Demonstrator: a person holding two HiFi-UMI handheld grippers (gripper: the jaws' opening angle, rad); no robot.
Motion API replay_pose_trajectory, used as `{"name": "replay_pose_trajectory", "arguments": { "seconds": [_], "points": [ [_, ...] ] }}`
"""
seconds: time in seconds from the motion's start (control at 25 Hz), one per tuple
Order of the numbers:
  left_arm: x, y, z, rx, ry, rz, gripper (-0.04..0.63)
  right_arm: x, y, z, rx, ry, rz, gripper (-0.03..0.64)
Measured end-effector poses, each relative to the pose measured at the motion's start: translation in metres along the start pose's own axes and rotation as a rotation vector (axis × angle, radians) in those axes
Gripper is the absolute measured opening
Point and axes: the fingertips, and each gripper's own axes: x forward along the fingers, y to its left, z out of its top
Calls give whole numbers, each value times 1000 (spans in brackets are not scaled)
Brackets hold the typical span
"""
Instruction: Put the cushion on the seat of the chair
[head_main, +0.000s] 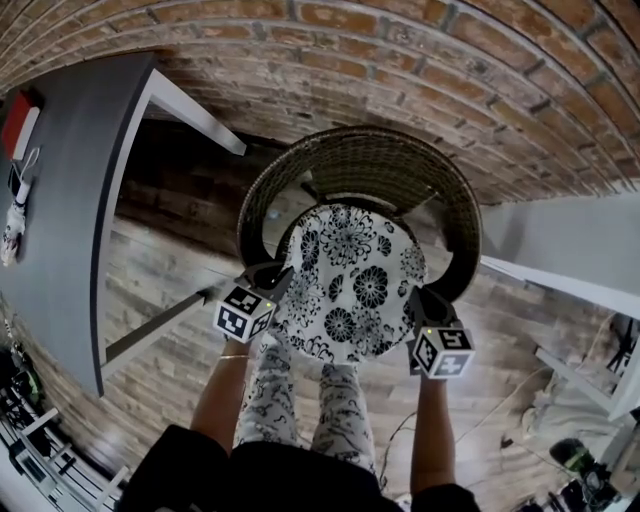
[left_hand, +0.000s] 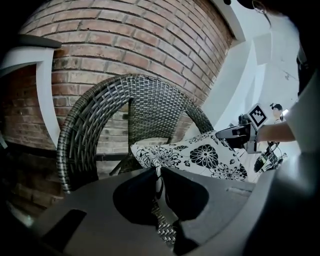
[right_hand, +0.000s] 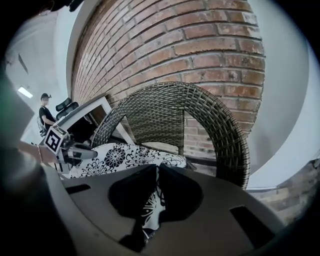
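Observation:
A white cushion (head_main: 355, 280) with black flowers hangs flat over the seat of the round wicker chair (head_main: 360, 165). My left gripper (head_main: 277, 283) is shut on the cushion's left edge, and my right gripper (head_main: 418, 298) is shut on its right edge. In the left gripper view the cushion (left_hand: 200, 155) stretches away from the shut jaws, with the chair's woven back (left_hand: 150, 107) behind it. From the right gripper view the cushion (right_hand: 125, 155) runs left out of the jaws, pinched fabric showing between them, inside the chair's curved back (right_hand: 200, 115).
A brick wall (head_main: 400, 60) stands right behind the chair. A grey table (head_main: 70, 200) with a white leg is at the left, a white shelf (head_main: 560, 250) at the right. The person's patterned trousers (head_main: 300, 400) are just before the chair.

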Motion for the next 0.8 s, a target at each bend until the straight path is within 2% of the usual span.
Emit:
{"name": "replay_pose_trajectory", "arguments": {
  "seconds": [0.56, 0.8],
  "points": [
    [26, 20, -1, -5, 24, 33, 14, 27, -24, 3, -28, 43, -31, 20],
    [40, 24, -7, -34, 37, 14, 14, 39, -33, -7, -25, 75, -38, 21]
  ]
}}
